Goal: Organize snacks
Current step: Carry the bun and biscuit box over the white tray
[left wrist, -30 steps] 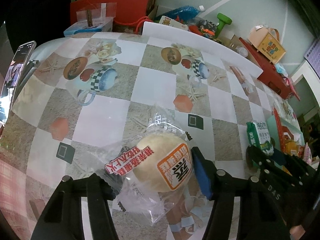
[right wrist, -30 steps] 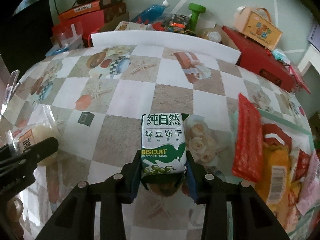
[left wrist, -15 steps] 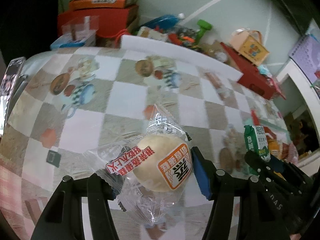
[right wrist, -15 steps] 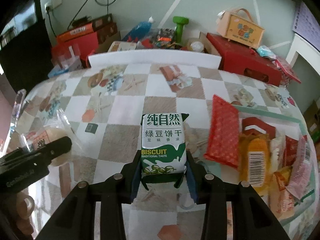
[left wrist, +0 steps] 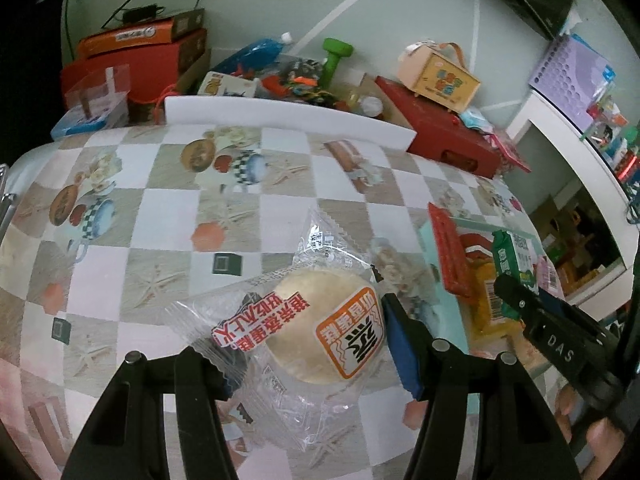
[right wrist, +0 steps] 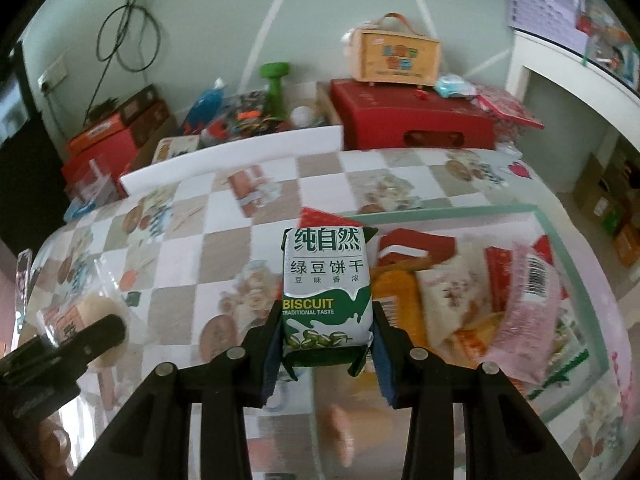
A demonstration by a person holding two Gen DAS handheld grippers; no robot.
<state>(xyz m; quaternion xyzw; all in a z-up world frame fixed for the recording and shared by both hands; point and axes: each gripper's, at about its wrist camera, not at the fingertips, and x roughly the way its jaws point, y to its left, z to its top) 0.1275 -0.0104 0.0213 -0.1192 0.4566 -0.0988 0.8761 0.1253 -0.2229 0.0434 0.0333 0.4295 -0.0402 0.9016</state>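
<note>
A round pale bun in a clear wrapper (left wrist: 324, 328) with red and orange labels hangs above the checked tablecloth, and my left gripper (left wrist: 308, 344) is shut on it. My right gripper (right wrist: 326, 344) is shut on a green and white biscuit pack (right wrist: 326, 292), held upright over the near left corner of a teal tray (right wrist: 440, 210). The tray holds several snack packets: a red one (left wrist: 448, 252), orange ones and a pink one (right wrist: 528, 312). In the left wrist view the biscuit pack (left wrist: 512, 264) shows at the right. In the right wrist view the bun (right wrist: 80, 312) shows at the left.
A white foam board (left wrist: 288, 114) stands along the table's far edge. Behind it are red boxes (left wrist: 436, 136), a green dumbbell (left wrist: 334, 56), a small wooden case (right wrist: 394, 56) and loose clutter. A white shelf (left wrist: 568, 152) stands at the right. A hand (left wrist: 600, 440) holds the right gripper.
Both grippers have risen and swung to the right with their snacks still held. The teal tray and its packets have come much further into both views.
</note>
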